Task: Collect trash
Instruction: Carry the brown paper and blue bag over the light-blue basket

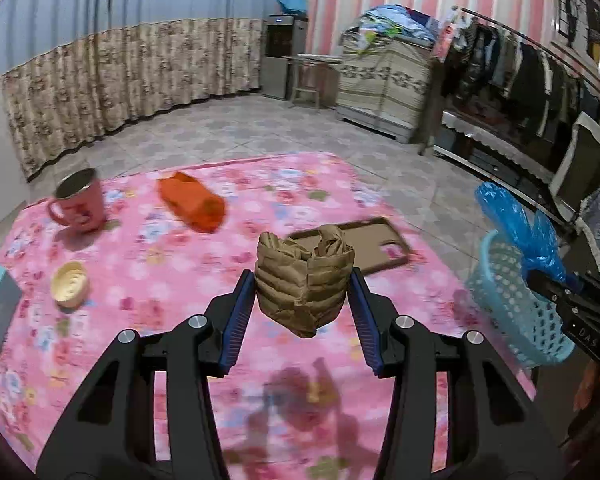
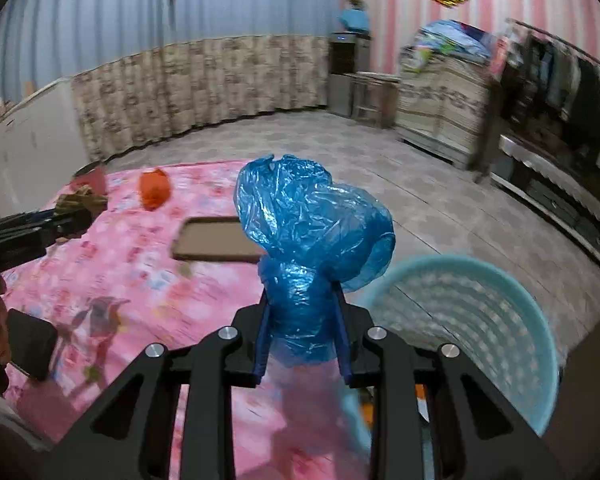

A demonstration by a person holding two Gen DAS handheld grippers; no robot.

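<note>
Basket: a light blue perforated basket (image 2: 496, 320) stands at the right edge of the worktop (image 1: 180, 280), which is covered with a pink floral cloth. In the right wrist view its mouth faces the camera; the interior is blurred and its contents cannot be made out.

Mug: a pink mug (image 1: 80, 202) stands at the far left of the worktop, tilted in the fisheye view. Contents not visible.

Small bowl: a yellow bowl (image 1: 70, 284) sits near the left edge, beside a dark booklet (image 1: 0, 314). Contents cannot be told.

Tray: a flat brown tray (image 1: 364, 246) lies on the cloth behind the left claw.

Left claw: the left claw (image 1: 302, 300) is clenched on a crumpled brown paper bag (image 1: 304, 280), both blue pads pressing its sides. The bag is lifted clear of the cloth, with its shadow below.

Paper bag orientation: long axis roughly upright, the twisted top pointing up and away from the camera.

Right claw: the right claw (image 2: 302, 332) grips a crumpled blue plastic bag (image 2: 312, 224) by its lower, bunched end.

Plastic bag position: held above the worktop edge, just left of the basket rim and not inside it.

Plastic bag orientation: long axis runs along the fingers, the puffed end pointing up and forward.

Other item: an orange packet (image 1: 192, 204) lies on the cloth beyond the tray, to the right of the mug, its long axis diagonal.
</note>
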